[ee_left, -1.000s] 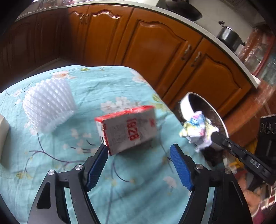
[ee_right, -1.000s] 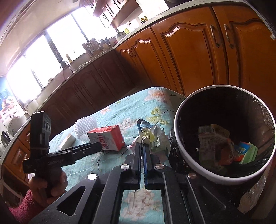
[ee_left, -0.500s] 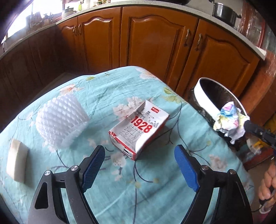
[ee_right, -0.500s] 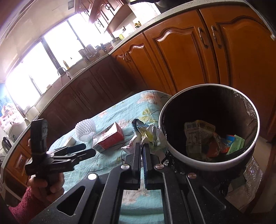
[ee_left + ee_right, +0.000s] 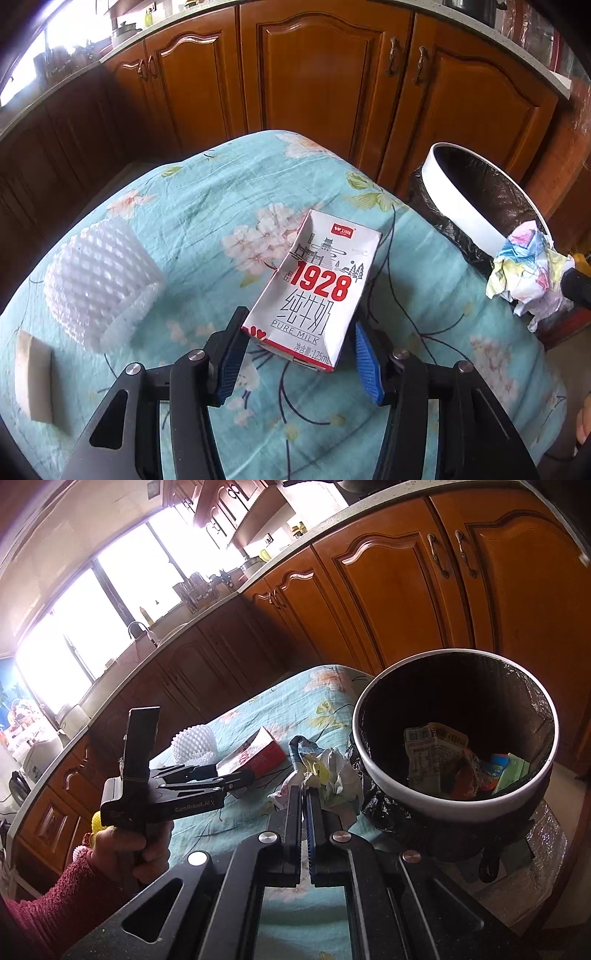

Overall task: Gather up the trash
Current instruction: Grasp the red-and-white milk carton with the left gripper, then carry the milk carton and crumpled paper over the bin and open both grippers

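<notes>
A white and red milk carton point(image 5: 317, 291) marked 1928 lies on the floral tablecloth point(image 5: 207, 206). My left gripper point(image 5: 297, 354) is open, its blue pads on either side of the carton's near end. My right gripper point(image 5: 306, 794) is shut on a crumpled paper wrapper point(image 5: 328, 775), held beside the rim of the white trash bin point(image 5: 406, 794); the wrapper point(image 5: 524, 269) and bin point(image 5: 458, 210) also show in the left wrist view. The carton shows in the right wrist view point(image 5: 255, 757) in front of the left gripper point(image 5: 240, 777).
A white foam fruit net point(image 5: 99, 280) and a pale sponge block point(image 5: 33, 373) lie on the table's left. The bin holds several pieces of trash point(image 5: 436, 753). Wooden cabinets point(image 5: 314, 74) stand behind the table.
My left gripper has moved forward so its pads now flank the carton's near end. My right gripper has carried the wrapper a little nearer the bin rim.
</notes>
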